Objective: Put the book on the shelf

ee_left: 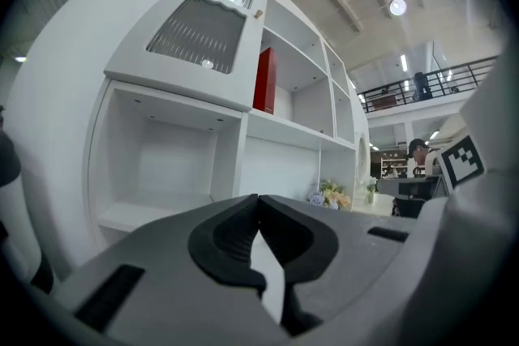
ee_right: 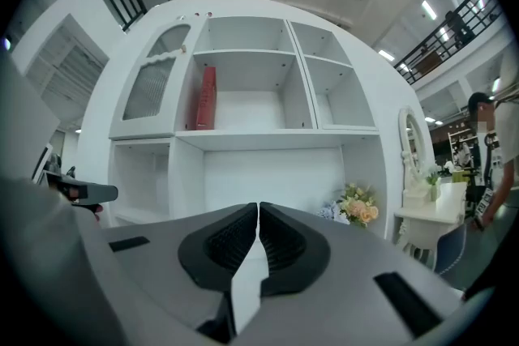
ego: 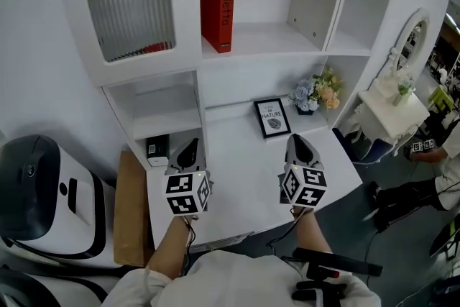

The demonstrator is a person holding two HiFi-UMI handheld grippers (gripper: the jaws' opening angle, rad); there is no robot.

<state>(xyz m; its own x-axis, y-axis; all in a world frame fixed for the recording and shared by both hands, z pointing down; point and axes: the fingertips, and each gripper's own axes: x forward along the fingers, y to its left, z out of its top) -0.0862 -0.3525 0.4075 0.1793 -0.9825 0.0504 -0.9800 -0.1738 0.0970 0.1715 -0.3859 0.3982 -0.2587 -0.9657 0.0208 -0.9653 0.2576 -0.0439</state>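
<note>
A red book (ego: 218, 3) stands upright at the left end of a shelf in the white rounded cabinet (ego: 309, 36); it also shows as a red book (ee_left: 264, 81) in the left gripper view and a red book (ee_right: 206, 98) in the right gripper view. My left gripper (ego: 188, 150) hovers over the white desk (ego: 230, 176), shut and empty, as the left gripper (ee_left: 258, 202) in its own view confirms. My right gripper (ego: 300, 146) hangs over the desk's right part, shut with nothing between its jaws; the right gripper (ee_right: 258, 211) points at the cabinet.
A framed sign (ego: 272, 118) and a flower bunch (ego: 316, 93) stand at the desk's back. A small dark box (ego: 157, 149) sits in the low left cubby. A white dressing table (ego: 394, 108) is at right, a white-and-black machine (ego: 43, 198) at left. A person (ego: 442, 169) stands at right.
</note>
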